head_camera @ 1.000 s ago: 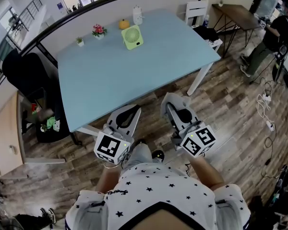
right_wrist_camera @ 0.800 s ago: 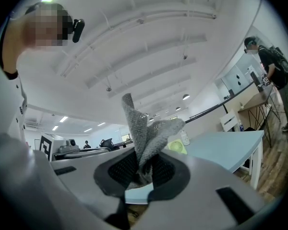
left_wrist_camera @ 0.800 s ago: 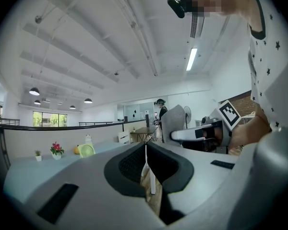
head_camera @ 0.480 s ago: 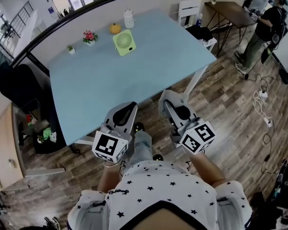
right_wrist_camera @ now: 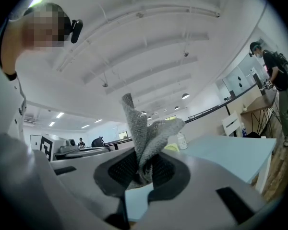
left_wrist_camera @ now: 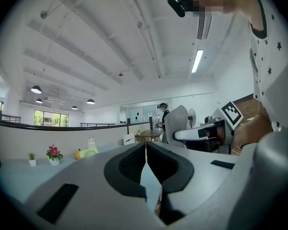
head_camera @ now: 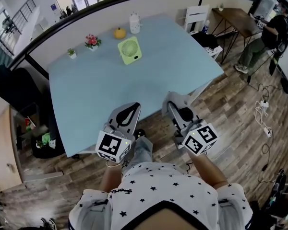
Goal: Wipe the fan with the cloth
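Note:
The small green fan [head_camera: 129, 50] stands upright at the far side of the light blue table [head_camera: 101, 90], facing me. It also shows as a pale green disc behind the jaws in the left gripper view [left_wrist_camera: 89, 152]. My right gripper [head_camera: 175, 102] hovers off the table's near edge, shut on a grey knitted cloth [right_wrist_camera: 145, 131] that sticks up out of its jaws [right_wrist_camera: 144, 166]. Beside it, my left gripper [head_camera: 131, 109] is shut with nothing in it, its pads pressed together [left_wrist_camera: 145, 150]. Both grippers are far from the fan.
Behind the fan stand an orange fruit [head_camera: 119, 33], a white jar [head_camera: 134, 22], a flower pot [head_camera: 91, 41] and a small plant [head_camera: 72, 53]. A white chair [head_camera: 197, 14] and a wooden desk [head_camera: 240, 18] are at the right. A person [head_camera: 269, 37] stands there. A black chair [head_camera: 14, 87] is at left.
The view has shifted slightly, so the table and fan sit a little lower and more to the right. Both grippers stay side by side at the table's near edge, the cloth still held.

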The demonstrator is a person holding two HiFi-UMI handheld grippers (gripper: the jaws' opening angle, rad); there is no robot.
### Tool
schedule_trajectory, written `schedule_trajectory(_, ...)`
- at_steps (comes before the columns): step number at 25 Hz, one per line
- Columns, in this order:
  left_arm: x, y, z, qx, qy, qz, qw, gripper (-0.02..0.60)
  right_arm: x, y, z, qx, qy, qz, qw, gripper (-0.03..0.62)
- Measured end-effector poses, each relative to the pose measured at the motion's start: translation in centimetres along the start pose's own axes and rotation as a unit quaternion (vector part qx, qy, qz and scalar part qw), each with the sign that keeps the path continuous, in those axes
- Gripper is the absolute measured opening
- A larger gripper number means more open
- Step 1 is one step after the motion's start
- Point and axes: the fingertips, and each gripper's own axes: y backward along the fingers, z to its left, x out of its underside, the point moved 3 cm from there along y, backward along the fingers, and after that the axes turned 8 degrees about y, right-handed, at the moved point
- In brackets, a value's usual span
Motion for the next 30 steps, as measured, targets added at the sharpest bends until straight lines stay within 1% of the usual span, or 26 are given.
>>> schedule_trajectory(3, -0.2, -1.3, 2.3, -0.009, 0.005, -0.002, 0.9999, 0.031, -0.2, -2.6, -1.2, -0.006, 0.005, 0.005, 1.000, 0.040)
schedule_trajectory(9, -1.0, -3.5, 7.3, -0.028, 0.000, -0.002, 0.9996, 0.031, -0.7, -8.2, -3.1, -0.016, 0.009, 0.013, 1.000, 0.040)
schedule_trajectory(17, -2.2, -6.1, 13.8, -0.046, 0.000, -0.001, 0.9989, 0.031, -0.8, -15.1, -5.4, -0.020, 0.010, 0.024, 0.999, 0.040)
schedule_trajectory(26, -1.5, -6.3, 20.3, -0.072, 0.014, 0.004, 0.9973, 0.032, 0.5, -22.9, -6.4, -0.031, 0.020, 0.045, 0.998, 0.040)
schedule_trajectory(30, -0.8, -5.8, 22.2, -0.094, 0.022, 0.008, 0.9953, 0.031, 1.5, -25.5, -6.2, -0.043, 0.029, 0.059, 0.997, 0.040)
